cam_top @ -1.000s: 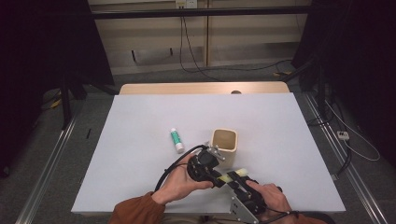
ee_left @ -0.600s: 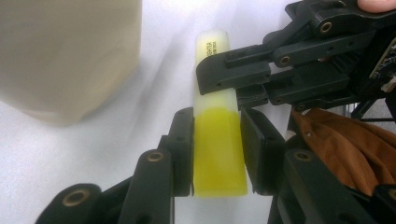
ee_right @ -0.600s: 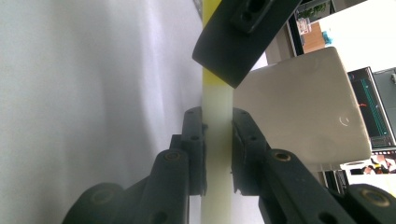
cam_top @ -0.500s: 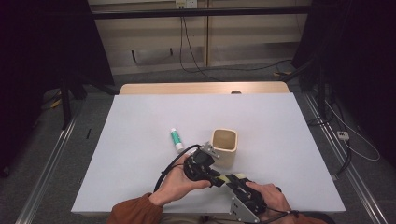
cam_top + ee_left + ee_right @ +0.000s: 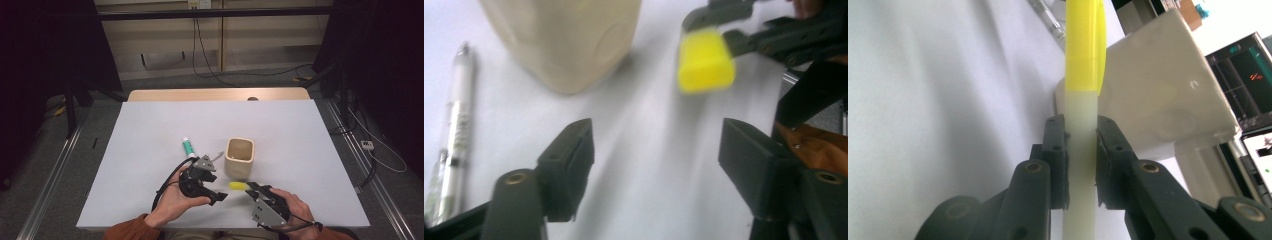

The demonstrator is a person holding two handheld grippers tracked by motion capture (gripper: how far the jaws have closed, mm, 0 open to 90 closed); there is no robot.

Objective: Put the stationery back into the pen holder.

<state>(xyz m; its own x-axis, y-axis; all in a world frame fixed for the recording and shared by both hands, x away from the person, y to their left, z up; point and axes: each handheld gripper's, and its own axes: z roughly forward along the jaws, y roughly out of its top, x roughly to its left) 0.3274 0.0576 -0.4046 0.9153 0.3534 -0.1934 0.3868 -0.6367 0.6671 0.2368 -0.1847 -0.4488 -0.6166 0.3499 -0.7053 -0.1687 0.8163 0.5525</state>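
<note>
High view: beige cup [image 5: 239,158] stands mid-desk [image 5: 150,125]. Tube [image 5: 188,147] lies just left of the cup. Left hand-held gripper [image 5: 216,196] sits below-left of the cup, jaws just opened, nothing between them. Right hand-held gripper [image 5: 254,189] sits below the cup, pinching a yellow-tipped stick [image 5: 237,186].

Left gripper view: jaws spread over bare desk; cup [image 5: 566,40] ahead, stick's yellow end [image 5: 705,61] right of the cup, pen [image 5: 451,130] left of it.

Right gripper view: jaws clamped on stick [image 5: 1083,100], cup [image 5: 1158,95] just beside it.
</note>
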